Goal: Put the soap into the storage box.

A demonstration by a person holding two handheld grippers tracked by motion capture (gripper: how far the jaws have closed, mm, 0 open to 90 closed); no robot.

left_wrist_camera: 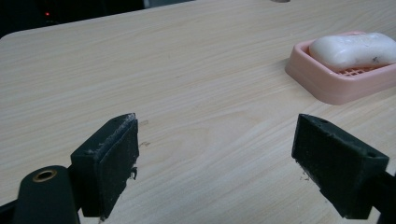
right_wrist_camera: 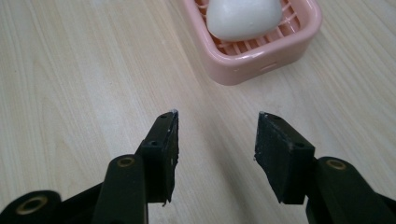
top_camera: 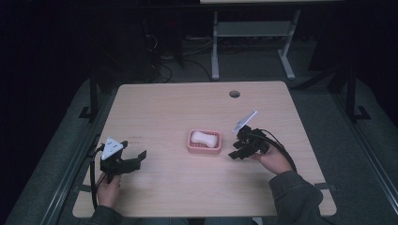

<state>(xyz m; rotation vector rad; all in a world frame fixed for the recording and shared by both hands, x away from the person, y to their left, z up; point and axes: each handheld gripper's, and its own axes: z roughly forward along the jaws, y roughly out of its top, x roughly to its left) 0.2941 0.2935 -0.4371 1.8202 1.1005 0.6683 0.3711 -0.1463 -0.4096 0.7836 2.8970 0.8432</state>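
The soap [top_camera: 204, 138] lies in a pink dish [top_camera: 204, 149] near the middle of the table [top_camera: 178, 108]. It is white and fills most of the dish.

The left gripper [left_wrist_camera: 215, 163] has its jaws wide apart. Nothing is between them, just bare wood. It sits low over the table, well to the left of the dish. In the left gripper view the dish [left_wrist_camera: 343, 88] shows far up at the right, with the soap [left_wrist_camera: 355, 49] on top.

The right gripper [right_wrist_camera: 215, 154] has its jaws apart too, but not as wide. Nothing is between them. It points at the dish [right_wrist_camera: 261, 51], which is near, just ahead of the tips and not touching them. The soap [right_wrist_camera: 243, 18] rests on the ribs inside.

In the high view a hand [top_camera: 109, 192] holds the left gripper [top_camera: 133, 159] near the front left edge. Another hand [top_camera: 274, 161] holds the right gripper [top_camera: 234, 153] just right of the dish. A round hole [top_camera: 234, 93] is in the table near the far edge.
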